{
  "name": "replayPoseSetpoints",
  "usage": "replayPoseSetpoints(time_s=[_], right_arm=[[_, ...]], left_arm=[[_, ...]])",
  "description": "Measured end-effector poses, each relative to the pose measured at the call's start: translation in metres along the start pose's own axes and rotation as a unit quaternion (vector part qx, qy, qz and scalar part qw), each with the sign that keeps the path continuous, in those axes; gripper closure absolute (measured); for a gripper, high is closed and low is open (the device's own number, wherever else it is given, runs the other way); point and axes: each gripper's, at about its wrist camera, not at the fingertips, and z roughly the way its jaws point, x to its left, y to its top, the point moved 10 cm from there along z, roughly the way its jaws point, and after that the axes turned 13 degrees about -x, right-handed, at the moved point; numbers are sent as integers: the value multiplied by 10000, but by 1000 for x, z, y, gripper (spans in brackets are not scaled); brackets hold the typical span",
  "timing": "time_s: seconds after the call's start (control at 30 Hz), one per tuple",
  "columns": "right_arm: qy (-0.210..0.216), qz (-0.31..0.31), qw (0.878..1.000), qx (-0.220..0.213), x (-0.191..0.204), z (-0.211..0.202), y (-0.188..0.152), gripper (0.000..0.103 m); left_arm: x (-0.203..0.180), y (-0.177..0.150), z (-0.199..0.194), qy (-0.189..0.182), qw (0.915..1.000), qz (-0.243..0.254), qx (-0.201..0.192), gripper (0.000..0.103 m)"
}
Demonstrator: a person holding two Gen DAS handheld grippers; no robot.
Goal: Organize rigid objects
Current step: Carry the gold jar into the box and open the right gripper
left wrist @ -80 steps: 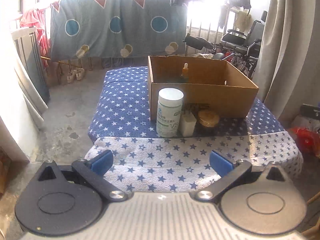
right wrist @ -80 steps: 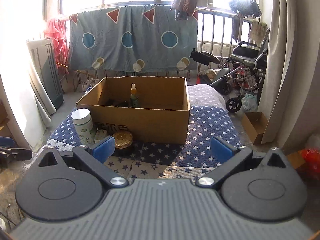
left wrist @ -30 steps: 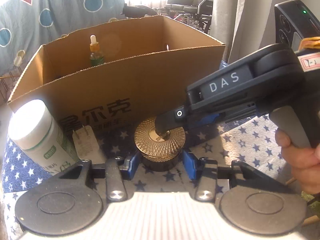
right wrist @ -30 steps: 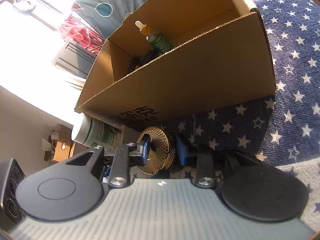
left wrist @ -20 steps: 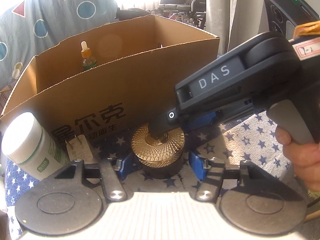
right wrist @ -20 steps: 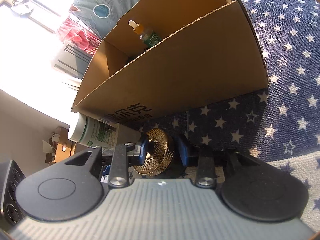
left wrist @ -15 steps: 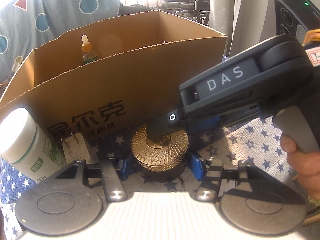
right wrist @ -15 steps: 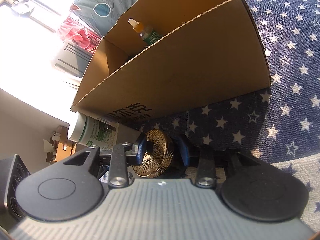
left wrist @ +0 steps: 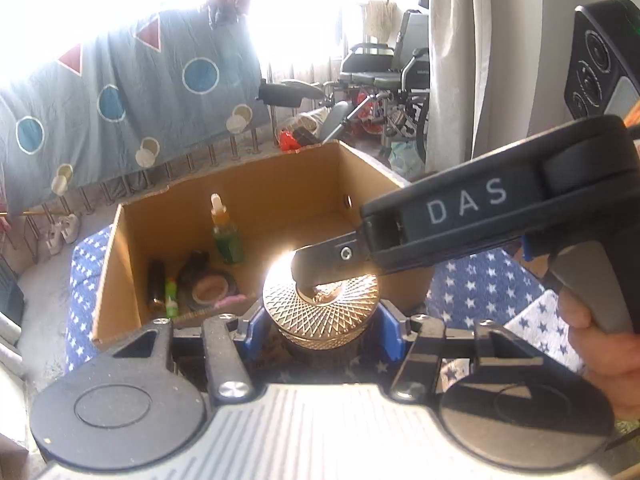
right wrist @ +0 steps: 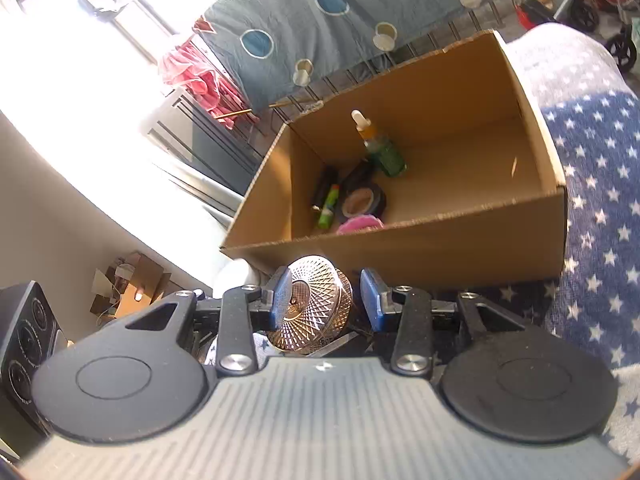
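Observation:
A round gold-lidded jar is held in the air near the front wall of the open cardboard box. My left gripper is shut on its sides. My right gripper comes in from the right and is shut on the jar, one finger lying across the lid. In the box stand a green dropper bottle and a tape roll, with small tubes beside them; the bottle also shows in the right wrist view.
The box sits on a blue star-patterned cloth. A white bottle cap peeks out left of the jar. A patterned sheet hangs on a rail behind, and a wheelchair stands at the back right.
Both grippers have lifted the gold jar off the cloth to about the height of the box rim. The inside of the box has come into view.

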Motion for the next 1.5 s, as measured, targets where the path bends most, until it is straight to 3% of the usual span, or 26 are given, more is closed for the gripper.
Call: replayPoseSetpoints(time_s=[0.13,0.33,0.5,0.73,0.9,1.13,1.33,1.5], right_arm=[[46,-391,9992,-50,9,16,48,64],[-227,-182,9969,731,-36,94,83,61],[-493,-105,9893,1367,-73,169,76,62],[-589,-55,9816,1818,-102,216,53,62],[-544,-24,9817,1823,-110,231,48,62],[-427,95,9901,1335,-96,202,71,62],[-57,209,9990,380,-61,105,92,62],[255,506,9984,-79,-41,24,67,60]], left_arm=[[22,38,24,-40,9991,-417,29,46],[55,39,116,-36,9891,-1202,849,46],[75,8,172,137,9738,-1656,1553,46],[85,-19,200,392,9607,-1796,2078,45],[89,-13,193,363,9654,-1772,1880,37],[85,7,165,247,9684,-1917,1574,31],[71,37,90,116,9847,-1466,933,22],[59,39,8,-133,9916,-1192,475,20]])
